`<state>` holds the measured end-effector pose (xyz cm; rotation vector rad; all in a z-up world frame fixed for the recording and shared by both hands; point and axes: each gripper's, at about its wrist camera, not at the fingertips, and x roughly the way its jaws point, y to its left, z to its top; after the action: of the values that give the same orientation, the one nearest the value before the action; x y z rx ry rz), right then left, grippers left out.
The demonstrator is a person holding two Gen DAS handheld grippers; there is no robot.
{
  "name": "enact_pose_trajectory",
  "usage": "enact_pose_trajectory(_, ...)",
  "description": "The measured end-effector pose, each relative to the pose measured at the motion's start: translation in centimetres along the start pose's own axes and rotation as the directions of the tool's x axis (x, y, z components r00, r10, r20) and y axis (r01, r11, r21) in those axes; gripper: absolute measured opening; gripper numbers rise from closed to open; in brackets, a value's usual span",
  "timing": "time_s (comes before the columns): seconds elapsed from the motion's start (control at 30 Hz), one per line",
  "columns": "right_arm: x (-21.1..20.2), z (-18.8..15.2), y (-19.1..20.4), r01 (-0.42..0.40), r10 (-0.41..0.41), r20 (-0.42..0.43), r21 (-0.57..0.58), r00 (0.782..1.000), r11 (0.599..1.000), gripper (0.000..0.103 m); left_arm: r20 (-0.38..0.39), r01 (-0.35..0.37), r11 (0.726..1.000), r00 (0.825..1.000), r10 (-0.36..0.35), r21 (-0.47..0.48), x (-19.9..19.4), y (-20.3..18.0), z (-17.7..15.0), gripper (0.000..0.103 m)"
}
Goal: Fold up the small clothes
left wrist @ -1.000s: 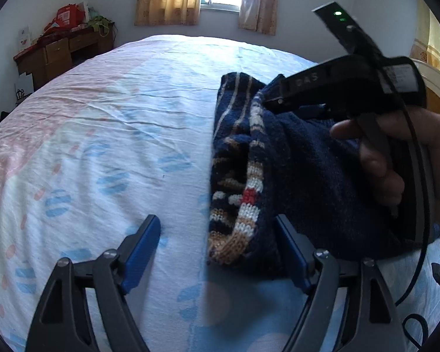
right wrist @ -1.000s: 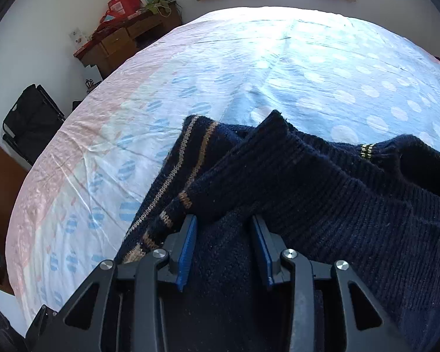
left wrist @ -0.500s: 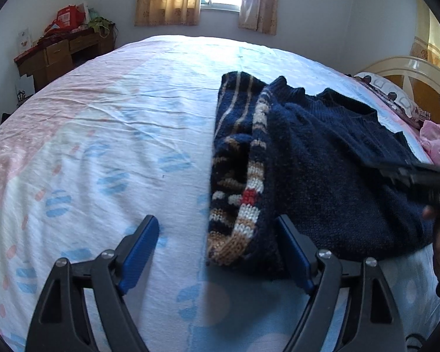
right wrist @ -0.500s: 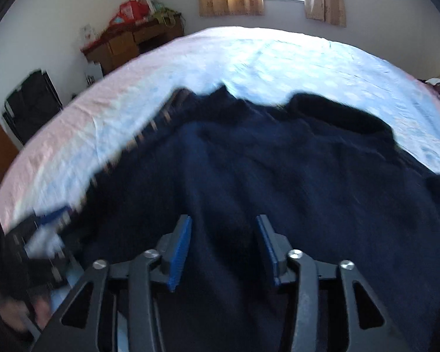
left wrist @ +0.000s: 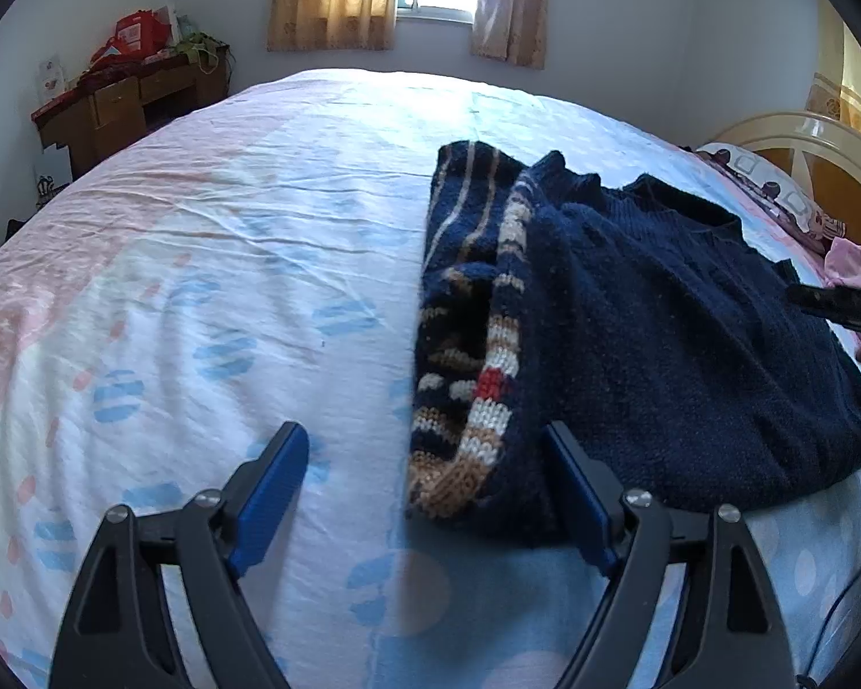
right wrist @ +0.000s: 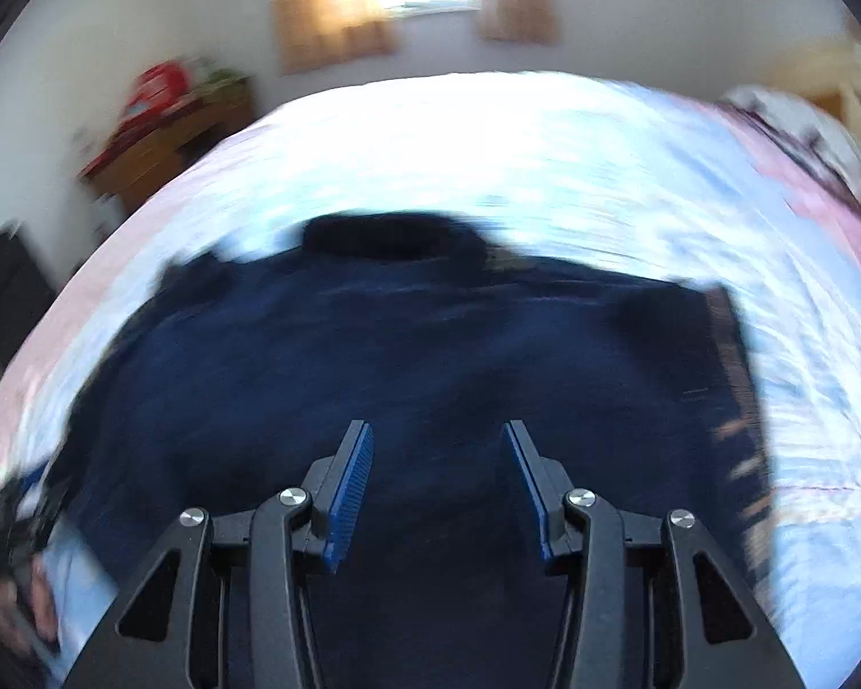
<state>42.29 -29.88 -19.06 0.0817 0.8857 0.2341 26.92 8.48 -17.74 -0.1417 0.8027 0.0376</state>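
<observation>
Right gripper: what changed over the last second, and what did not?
The right gripper let go of the folded-over part of the navy sweater and swept away to the sweater's right side; its jaws now stand apart, empty. The left gripper stayed put, open, at the striped hem. The sweater lies as folded.

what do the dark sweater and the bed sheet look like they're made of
Sweater: looks like knitted wool or acrylic yarn, matte and fuzzy; the striped edge shows chunky stitches. Bed sheet: looks like thin woven cotton or a blend, smooth and matte, with fine creases and a printed dot pattern.
</observation>
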Motion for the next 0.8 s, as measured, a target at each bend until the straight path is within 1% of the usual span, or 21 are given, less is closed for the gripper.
enact_pose_trajectory(0.07, 1.4, 1.4, -3.4, 0.008, -0.007, -0.021, 0.068, 1.000, 0.998, 0.048, -0.001, -0.005, 1.000, 1.000, 0.005, 0.002, 0.0, -0.1, -0.1, 0.087)
enact_pose_trajectory(0.1, 2.1, 1.8, -4.4, -0.002, 0.006, -0.043, 0.094, 0.999, 0.996, 0.048, -0.001, -0.007, 1.000, 1.000, 0.007, 0.002, 0.0, -0.2, -0.1, 0.087)
enact_pose_trajectory(0.13, 3.1, 2.4, -5.6, -0.033, 0.042, -0.069, 0.122, 0.997, 0.992, 0.047, -0.001, -0.008, 1.000, 1.000, 0.008, 0.003, 0.0, -0.2, -0.1, 0.087)
enact_pose_trajectory(0.17, 2.9, 2.8, -6.1, -0.024, 0.032, -0.054, 0.130, 0.998, 0.991, 0.046, -0.001, -0.009, 1.000, 1.000, 0.009, 0.003, 0.1, -0.3, -0.1, 0.087)
enact_pose_trajectory(0.23, 2.9, 3.2, -6.9, 0.060, -0.055, -0.039, 0.154, 0.998, 0.986, 0.046, -0.003, -0.007, 1.000, 1.000, 0.007, 0.000, 0.1, -0.2, -0.1, 0.087)
enact_pose_trajectory(0.27, 2.8, 3.0, -7.3, 0.037, -0.031, -0.033, 0.191, 0.999, 0.981, 0.045, -0.002, -0.005, 1.000, 1.000, 0.005, -0.001, 0.1, -0.3, -0.1, 0.087)
enact_pose_trajectory(0.33, 2.4, 2.4, -6.9, 0.043, -0.040, -0.022, 0.181, 0.999, 0.983, 0.045, -0.002, 0.001, 1.000, 1.000, -0.001, -0.004, 0.0, -0.1, 0.0, 0.087)
enact_pose_trajectory(0.4, 1.4, 1.7, -5.2, 0.069, -0.069, -0.002, 0.116, 0.998, 0.991, 0.047, -0.006, 0.014, 1.000, 1.000, -0.014, -0.016, -0.4, 0.2, 0.0, 0.087)
enact_pose_trajectory(0.43, 0.6, 1.1, -3.8, 0.089, -0.091, 0.022, 0.065, 0.996, 0.994, 0.047, -0.012, 0.024, 0.999, 1.000, -0.024, -0.026, -0.6, 0.6, 0.2, 0.088)
enact_pose_trajectory(0.47, -0.2, 0.8, -3.0, 0.092, -0.093, 0.035, 0.035, 0.995, 0.995, 0.047, -0.011, 0.033, 0.999, 0.999, -0.033, -0.036, -0.8, 0.8, 0.3, 0.088)
enact_pose_trajectory(0.53, -1.7, -0.1, -0.7, 0.075, -0.074, 0.056, -0.024, 0.996, 0.997, 0.047, -0.002, 0.043, 0.998, 0.999, -0.043, -0.054, -1.3, 1.6, 0.7, 0.088)
enact_pose_trajectory(0.63, -3.4, -1.6, 3.7, 0.032, -0.023, 0.079, -0.127, 0.997, 0.991, 0.047, 0.002, 0.038, 0.998, 0.999, -0.038, -0.051, -1.7, 2.9, 1.5, 0.088)
enact_pose_trajectory(0.73, -4.7, -3.6, 9.0, -0.009, 0.031, 0.085, -0.251, 0.996, 0.968, 0.048, 0.022, 0.032, 0.999, 0.999, -0.032, -0.022, -2.3, 3.6, 2.4, 0.091)
enact_pose_trajectory(0.8, -5.4, -5.2, 12.8, -0.025, 0.060, 0.091, -0.344, 0.994, 0.939, 0.048, 0.040, -0.010, 1.000, 0.999, 0.010, 0.001, -2.7, 4.0, 2.9, 0.091)
